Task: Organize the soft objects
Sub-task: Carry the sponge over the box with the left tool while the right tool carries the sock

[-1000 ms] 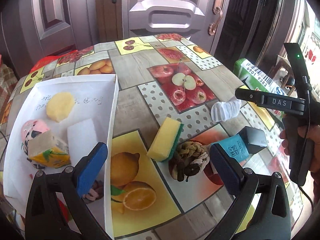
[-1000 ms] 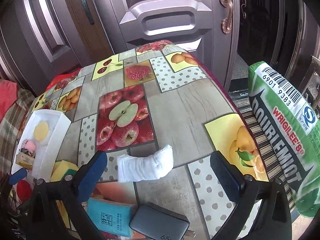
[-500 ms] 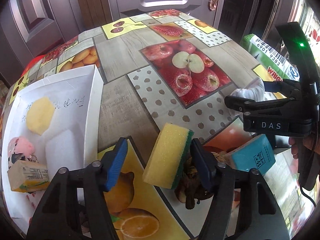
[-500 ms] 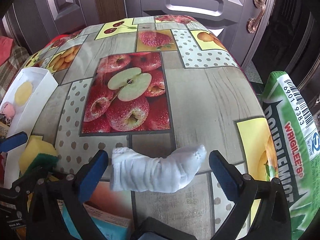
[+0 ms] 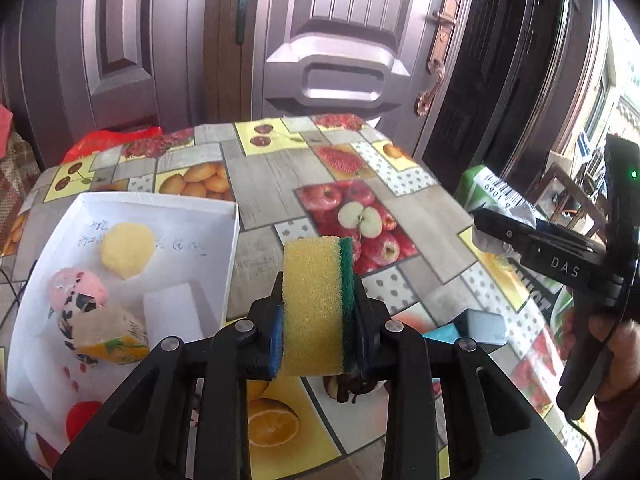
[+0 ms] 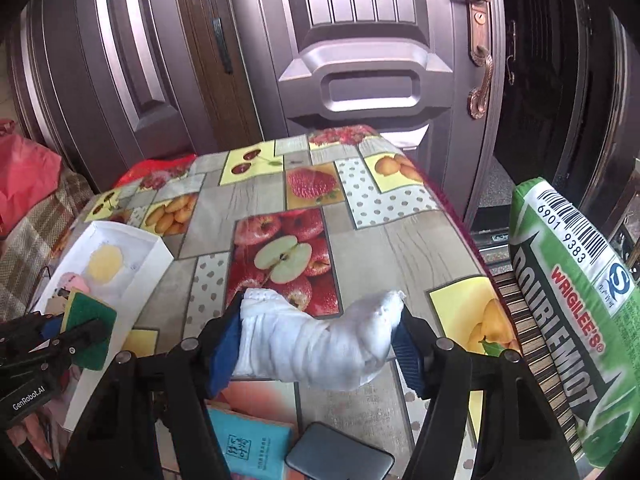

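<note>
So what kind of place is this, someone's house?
Most likely a home, right by the entrance: a table under a fruit-print oilcloth stands before a panelled metal front door with an ornate handle, and a plaid-covered seat sits beside it.

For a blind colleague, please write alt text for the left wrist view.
The left tongs are shut on a yellow sponge with a green side, held above a table with a fruit-pattern cover. To the left, a white box holds small soft things. At the right edge, the right tongs grip a white sock.
</note>
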{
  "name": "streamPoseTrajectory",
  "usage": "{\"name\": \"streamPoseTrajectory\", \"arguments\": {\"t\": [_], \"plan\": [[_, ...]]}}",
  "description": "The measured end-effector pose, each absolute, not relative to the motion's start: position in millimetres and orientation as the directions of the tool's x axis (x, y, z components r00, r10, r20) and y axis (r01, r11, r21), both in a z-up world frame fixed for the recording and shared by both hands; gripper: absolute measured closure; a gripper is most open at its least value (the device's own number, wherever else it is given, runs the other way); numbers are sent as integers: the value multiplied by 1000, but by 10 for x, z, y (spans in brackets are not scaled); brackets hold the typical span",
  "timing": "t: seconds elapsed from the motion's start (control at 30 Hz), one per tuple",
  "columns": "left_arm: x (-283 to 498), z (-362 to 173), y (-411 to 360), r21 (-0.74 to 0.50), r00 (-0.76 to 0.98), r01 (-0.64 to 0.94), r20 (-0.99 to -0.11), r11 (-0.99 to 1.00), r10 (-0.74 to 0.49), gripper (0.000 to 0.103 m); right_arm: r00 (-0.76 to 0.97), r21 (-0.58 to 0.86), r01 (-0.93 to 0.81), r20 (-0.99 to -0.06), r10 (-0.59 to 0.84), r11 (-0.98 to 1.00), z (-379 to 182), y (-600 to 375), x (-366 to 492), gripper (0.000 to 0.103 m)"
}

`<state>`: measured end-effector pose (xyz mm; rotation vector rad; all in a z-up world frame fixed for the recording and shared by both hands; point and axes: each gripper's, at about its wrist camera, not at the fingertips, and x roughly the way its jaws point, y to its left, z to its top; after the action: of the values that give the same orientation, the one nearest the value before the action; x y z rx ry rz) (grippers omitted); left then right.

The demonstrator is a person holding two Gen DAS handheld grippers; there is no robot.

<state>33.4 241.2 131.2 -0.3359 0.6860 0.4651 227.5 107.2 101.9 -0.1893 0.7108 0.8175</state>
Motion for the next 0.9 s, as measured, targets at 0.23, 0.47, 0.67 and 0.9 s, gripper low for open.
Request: {"name": "streamPoseTrajectory", "arguments": {"t": [0.23,0.47,0.67,0.9], "plan": [[-182,2051,2194,-156,757,-525,-536,836,375,76,494,189,-735,-507,706,651,1657,743,1801,36],[-797,2590,2055,-162,786,-558,-416,814,456,76,527,211,-758,-360,770,617,2234,446,1393,36],[-1345,2824,2082,-194,779,-603,-350,774,520,76,532,223,-775,-276,800,592,2537,336,1108,36],[-1869,2936,2163,-216,750,-653,-314,726,582,76,499,222,-813,-210,840,539,2743,379,799,36]]}}
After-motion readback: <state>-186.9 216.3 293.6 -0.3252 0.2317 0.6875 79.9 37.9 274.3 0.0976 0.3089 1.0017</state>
